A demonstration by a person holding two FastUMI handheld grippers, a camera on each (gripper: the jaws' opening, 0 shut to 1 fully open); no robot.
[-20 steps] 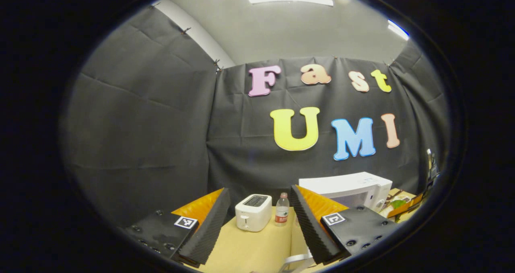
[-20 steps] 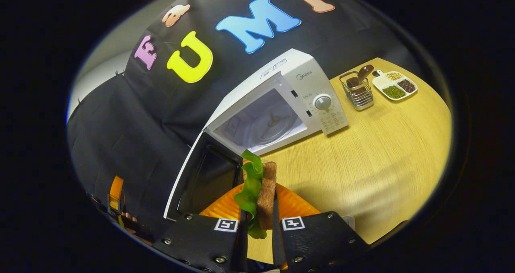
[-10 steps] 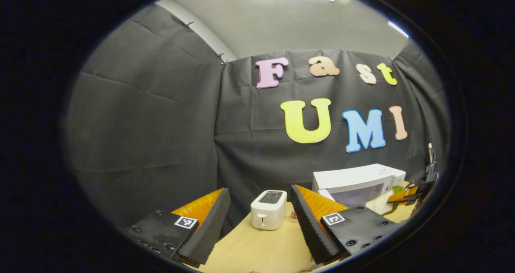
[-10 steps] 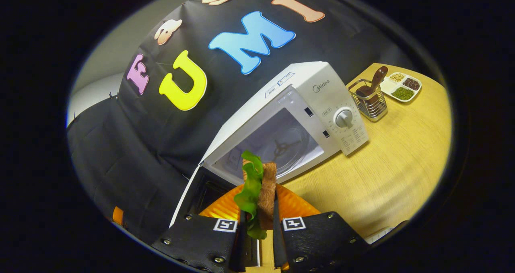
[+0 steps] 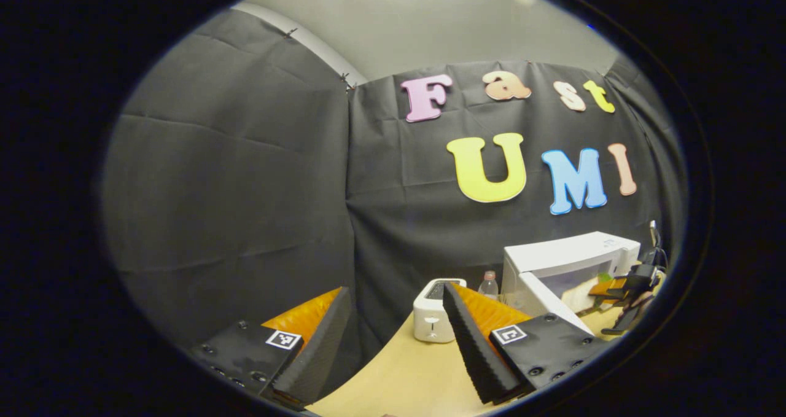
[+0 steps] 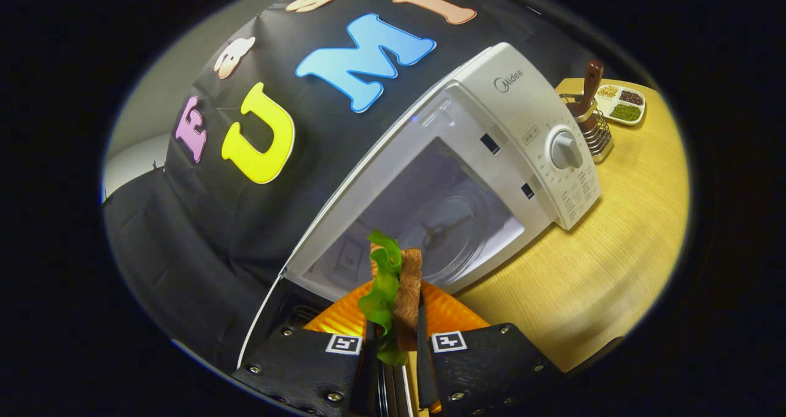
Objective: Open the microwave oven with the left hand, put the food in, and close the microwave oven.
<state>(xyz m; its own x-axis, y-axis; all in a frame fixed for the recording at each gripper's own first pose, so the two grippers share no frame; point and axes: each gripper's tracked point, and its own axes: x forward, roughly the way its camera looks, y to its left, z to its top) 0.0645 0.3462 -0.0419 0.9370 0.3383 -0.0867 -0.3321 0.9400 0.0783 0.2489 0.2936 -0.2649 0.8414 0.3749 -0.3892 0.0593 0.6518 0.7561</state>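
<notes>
The white microwave (image 6: 528, 116) stands on the wooden table (image 6: 614, 251), its door (image 6: 270, 315) swung open to the left. The cavity and glass turntable (image 6: 451, 229) show just ahead in the right gripper view. My right gripper (image 6: 395, 328) is shut on the food, a slice of bread with a green lettuce leaf (image 6: 393, 294), held upright in front of the opening. My left gripper (image 5: 396, 289) is open, holds nothing, and hangs off to the left of the microwave (image 5: 568, 263). Far off in the left gripper view, the right gripper (image 5: 623, 285) is at the microwave's mouth.
A white toaster (image 5: 433, 309) and a small water bottle (image 5: 488, 284) stand left of the microwave. To its right are a wire holder with wooden utensils (image 6: 591, 119) and a white divided dish of beans (image 6: 620, 101). Black cloth walls close in behind.
My right gripper has carried the food closer to the microwave's opening, which now looms larger. The left gripper has swung leftward, still open, so the microwave sits farther right in its view.
</notes>
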